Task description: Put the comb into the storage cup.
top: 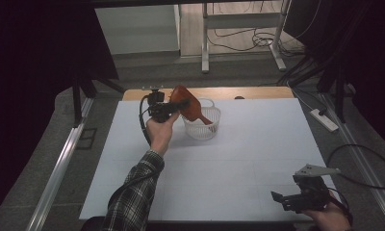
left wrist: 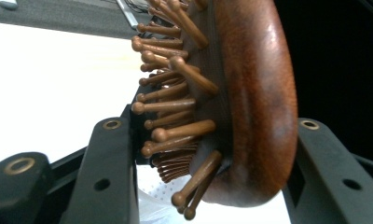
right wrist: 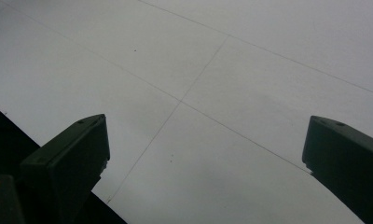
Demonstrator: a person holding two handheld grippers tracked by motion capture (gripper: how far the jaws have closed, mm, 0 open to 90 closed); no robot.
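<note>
A white mesh basket (top: pixel 201 124) stands on the white table (top: pixel 258 159), toward its far edge, and everything else is placed from it. Beyond the basket a strip of bare wood (top: pixel 248 92) shows at the table's far edge, and past that stand the legs of a metal frame (top: pixel 205 43) on the floor with cables around them. Nothing lies on the table between the basket and the near edge.

The left gripper (top: pixel 173 107) hangs just left of the basket, above its rim, its jaws clamped on the head of a brown wooden hairbrush (top: pixel 190 107). In the left gripper view one jaw presses the smooth back of the hairbrush (left wrist: pixel 250 93) and the other stands against the bristle side.

The brush's long axis slants down from upper left to lower right: the broad head is raised over the basket's left rim, and the handle end points down into the basket.

The right gripper (top: pixel 287 199) rests well apart from the basket, at the near right corner, jaws spread wide with nothing between them.
</note>
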